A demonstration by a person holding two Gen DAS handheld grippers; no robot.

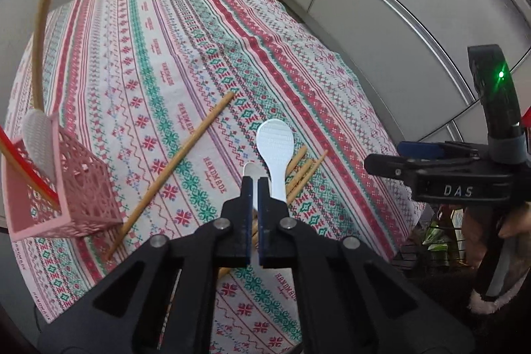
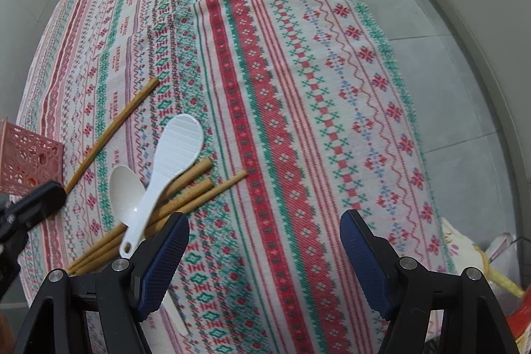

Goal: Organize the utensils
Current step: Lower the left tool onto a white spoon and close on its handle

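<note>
My left gripper (image 1: 254, 179) hangs above the patterned cloth with its jaws together; I see nothing clamped between them. Just past its tips lies a white spoon (image 1: 249, 170), with a white rice paddle (image 1: 274, 141) to its right. In the right wrist view the paddle (image 2: 179, 141) has its handle across the spoon (image 2: 126, 188), and both rest on several wooden chopsticks (image 2: 186, 188). The left gripper (image 2: 49, 196) shows to their left. One chopstick (image 1: 179, 165) lies apart. My right gripper (image 2: 264, 218) stands open and empty to the right of the pile.
A pink lattice basket (image 1: 83, 188) stands at the left. It holds a white utensil (image 1: 38, 138), a long wooden handle (image 1: 43, 22) and a red one. The table's right edge (image 2: 428, 188) drops to a grey floor. Bags sit below at the lower right.
</note>
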